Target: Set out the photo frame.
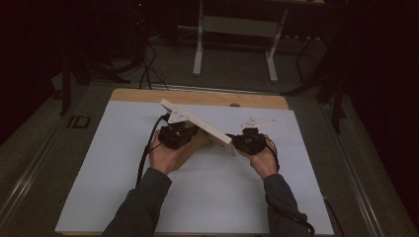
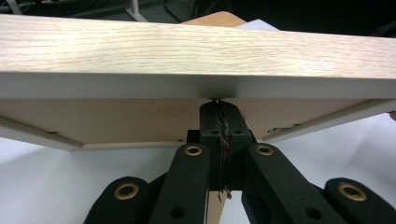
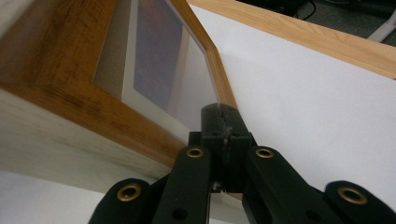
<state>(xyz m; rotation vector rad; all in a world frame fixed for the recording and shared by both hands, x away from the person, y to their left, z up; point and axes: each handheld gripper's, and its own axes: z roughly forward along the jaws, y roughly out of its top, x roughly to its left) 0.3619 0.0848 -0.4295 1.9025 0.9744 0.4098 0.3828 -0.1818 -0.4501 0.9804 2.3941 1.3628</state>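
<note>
A light wooden picture frame [image 1: 197, 126] stands tilted on its edge over the white sheet [image 1: 207, 197], between my two grippers. My left gripper [image 1: 184, 132] is at the frame's left side. In the left gripper view its jaws are shut together, with the tips [image 2: 219, 105] touching the frame's pale rim [image 2: 187, 86] above the back panel. My right gripper [image 1: 236, 142] is at the frame's lower right end. Its jaws are shut too, and the tips [image 3: 219, 112] rest by the inner wooden border [image 3: 210, 56], next to the glass. Neither pair of jaws clamps the frame.
The white sheet covers a wooden table whose bare strip [image 1: 197, 96] shows at the far edge. Beyond it, on the dark floor, stand the white legs of another table [image 1: 197, 49] and some cables [image 1: 146, 74]. A metal rail [image 1: 29, 163] runs along the left.
</note>
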